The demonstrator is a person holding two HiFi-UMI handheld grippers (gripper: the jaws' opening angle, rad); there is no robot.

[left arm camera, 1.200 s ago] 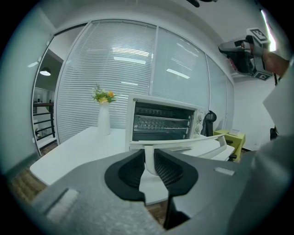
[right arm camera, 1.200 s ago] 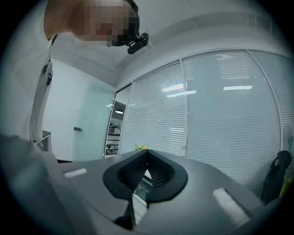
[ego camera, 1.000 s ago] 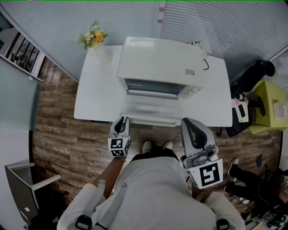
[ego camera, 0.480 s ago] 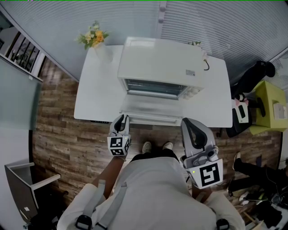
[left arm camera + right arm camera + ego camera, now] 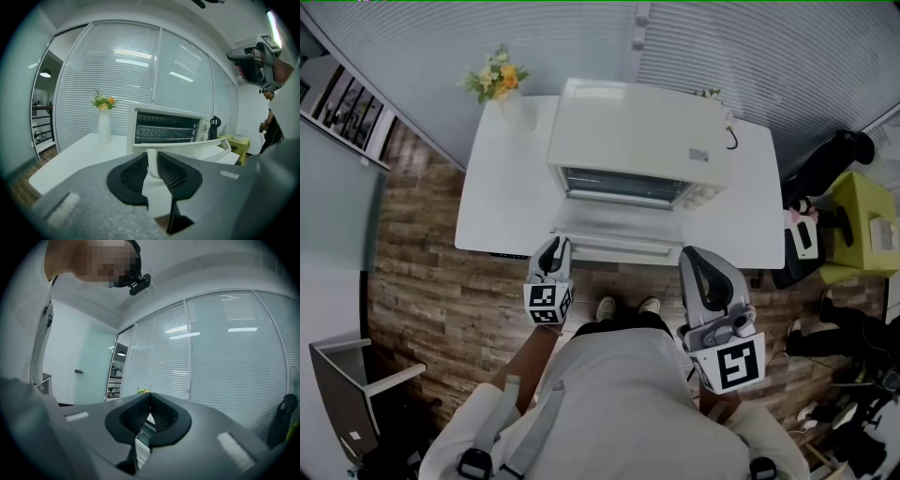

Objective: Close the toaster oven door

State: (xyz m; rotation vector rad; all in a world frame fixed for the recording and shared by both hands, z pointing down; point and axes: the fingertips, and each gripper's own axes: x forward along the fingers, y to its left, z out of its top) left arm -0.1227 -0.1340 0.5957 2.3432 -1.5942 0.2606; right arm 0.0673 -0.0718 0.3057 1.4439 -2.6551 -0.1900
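Gripping the door handle (image 5: 187, 145) by its left post, the left tongs (image 5: 152, 155) are easing open, pads touching it. Just ahead, the oven door (image 5: 614, 232) lies open. The right tongs (image 5: 150, 398) are closed, empty.

White toaster oven (image 5: 633, 131) stands upright, its door (image 5: 614, 228) folded down flat in front, fully open

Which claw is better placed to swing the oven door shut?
Left. The left claw has the post of the door handle between its jaws, which are opening; the right claw is shut, empty, and points toward the blinds.
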